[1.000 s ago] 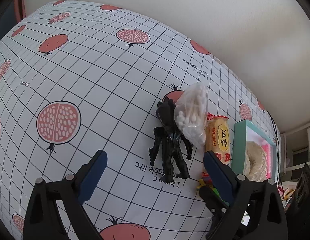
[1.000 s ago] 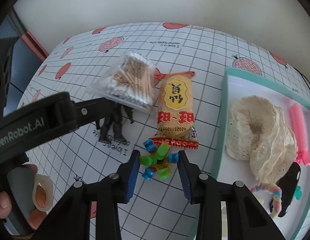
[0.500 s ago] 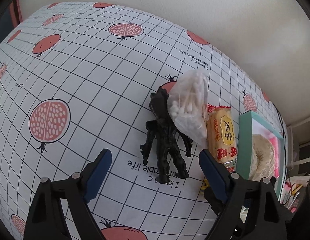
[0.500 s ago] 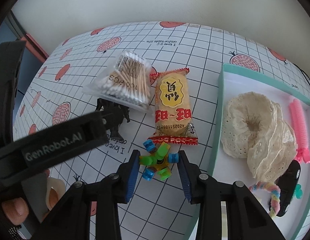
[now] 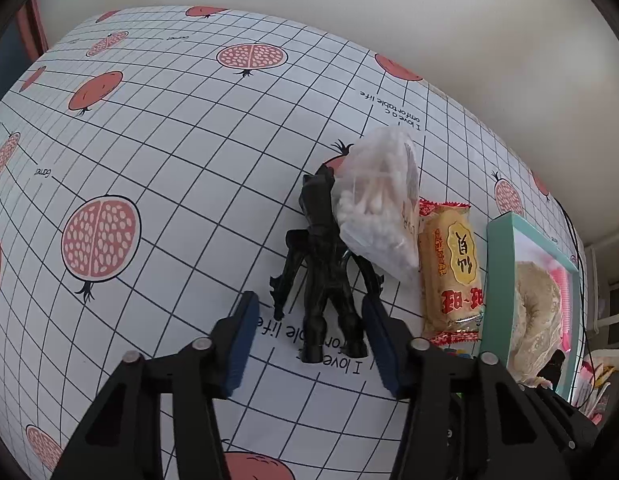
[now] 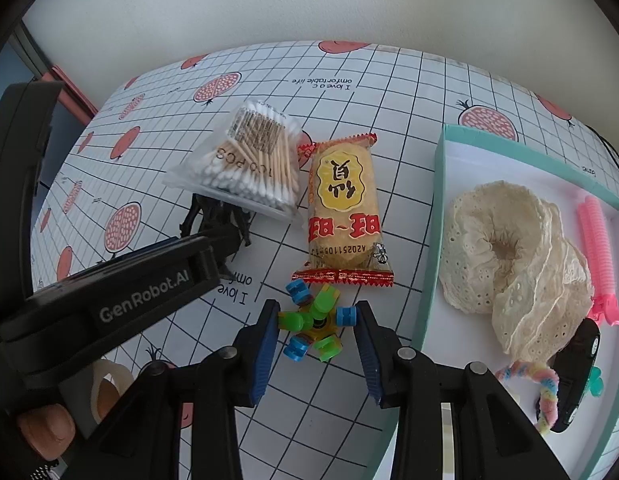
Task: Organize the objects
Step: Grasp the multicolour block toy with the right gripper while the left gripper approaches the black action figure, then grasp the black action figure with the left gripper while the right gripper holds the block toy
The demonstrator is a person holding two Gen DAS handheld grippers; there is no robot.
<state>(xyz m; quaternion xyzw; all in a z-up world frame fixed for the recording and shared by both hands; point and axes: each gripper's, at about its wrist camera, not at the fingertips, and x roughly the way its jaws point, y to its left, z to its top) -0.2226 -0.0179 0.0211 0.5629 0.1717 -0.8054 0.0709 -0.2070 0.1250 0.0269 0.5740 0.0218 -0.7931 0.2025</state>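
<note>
Both jaws narrow, unclosed: left gripper (image 5: 309,320) straddling black figure (image 5: 325,272), right gripper (image 6: 315,326) flanking spinner toy (image 6: 315,322)

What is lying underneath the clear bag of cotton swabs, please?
The black toy figure lies partly under the bag of cotton swabs; its legs and one arm stick out. Its head and far shoulder are covered, so nothing else under there can be confirmed.

White tablecloth (image 5: 189,152) with dark grid lines, lying flat over the whole table. Printed pomegranate halves (image 5: 100,237) and whole red fruits scattered across it, well apart. Line of print "I love a comfortable life" (image 6: 321,81) near far edge, upside down to the camera. Plain pale wall (image 5: 349,8) directly behind. Thin black cable (image 6: 607,146) at far right edge. Reddish trim (image 6: 69,84) at left corner.
</note>
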